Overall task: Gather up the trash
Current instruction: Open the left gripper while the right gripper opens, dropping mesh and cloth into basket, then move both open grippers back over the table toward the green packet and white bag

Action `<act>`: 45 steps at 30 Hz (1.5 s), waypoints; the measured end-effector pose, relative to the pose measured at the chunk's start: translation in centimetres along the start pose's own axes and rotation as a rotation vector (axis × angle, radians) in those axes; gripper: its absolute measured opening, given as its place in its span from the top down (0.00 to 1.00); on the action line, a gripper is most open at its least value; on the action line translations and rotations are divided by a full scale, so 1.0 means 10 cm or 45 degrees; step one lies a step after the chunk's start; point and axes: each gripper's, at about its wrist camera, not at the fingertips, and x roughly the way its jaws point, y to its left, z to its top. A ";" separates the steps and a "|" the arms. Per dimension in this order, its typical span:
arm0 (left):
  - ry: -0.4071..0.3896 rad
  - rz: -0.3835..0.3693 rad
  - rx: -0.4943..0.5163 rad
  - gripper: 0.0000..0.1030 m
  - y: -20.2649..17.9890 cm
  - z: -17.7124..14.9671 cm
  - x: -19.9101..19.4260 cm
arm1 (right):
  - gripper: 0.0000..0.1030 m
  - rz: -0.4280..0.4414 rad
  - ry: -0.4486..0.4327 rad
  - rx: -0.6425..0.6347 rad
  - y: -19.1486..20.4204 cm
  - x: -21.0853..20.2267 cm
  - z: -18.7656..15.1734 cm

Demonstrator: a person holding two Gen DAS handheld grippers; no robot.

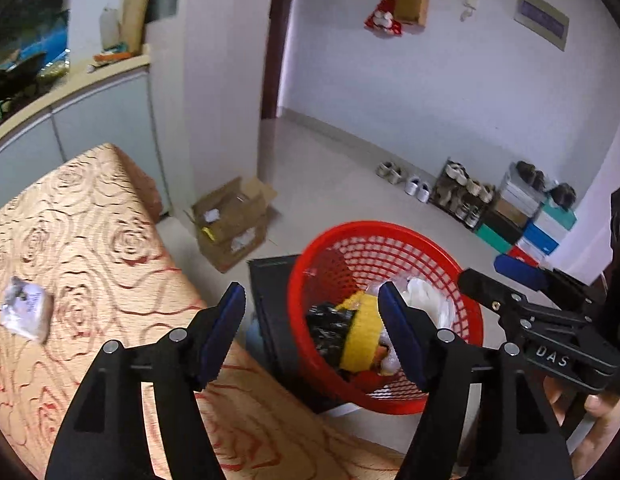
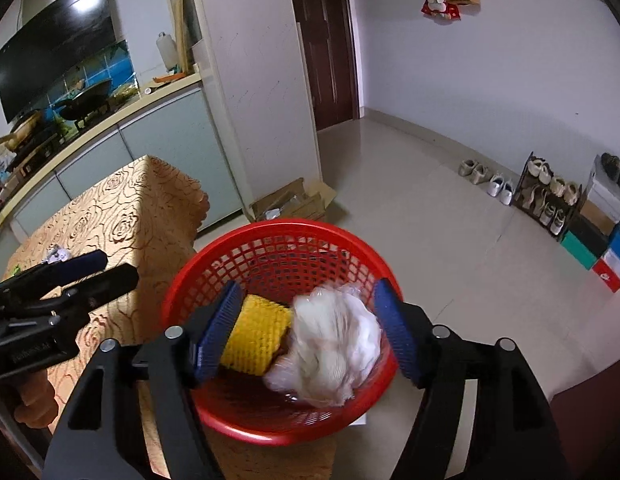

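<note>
The surface with the orange rose-patterned cloth carried one crumpled white wrapper, well apart from the red plastic mesh basket holding a white crumpled plastic bag and yellow foam netting. Both the left tool and right tool were spread apart, empty. The light wrapper could slip from a shallow pinch, or the basket could tip if bumped.

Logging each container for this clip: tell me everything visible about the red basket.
The red basket is round, seemingly plastic, with a solid rim and lattice walls. It sits upright beside the cloth-covered table, partly on a dark box. Inside lie a yellow foam net, a white crumpled plastic bag, blurred in the right wrist view, and a black wrapper. Both pairs of tongs are open above it, not touching.
</note>
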 end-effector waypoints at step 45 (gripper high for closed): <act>-0.223 0.928 -0.590 0.30 3.21 -1.31 -2.45 | 0.23 0.356 -0.006 -0.396 2.84 0.21 0.02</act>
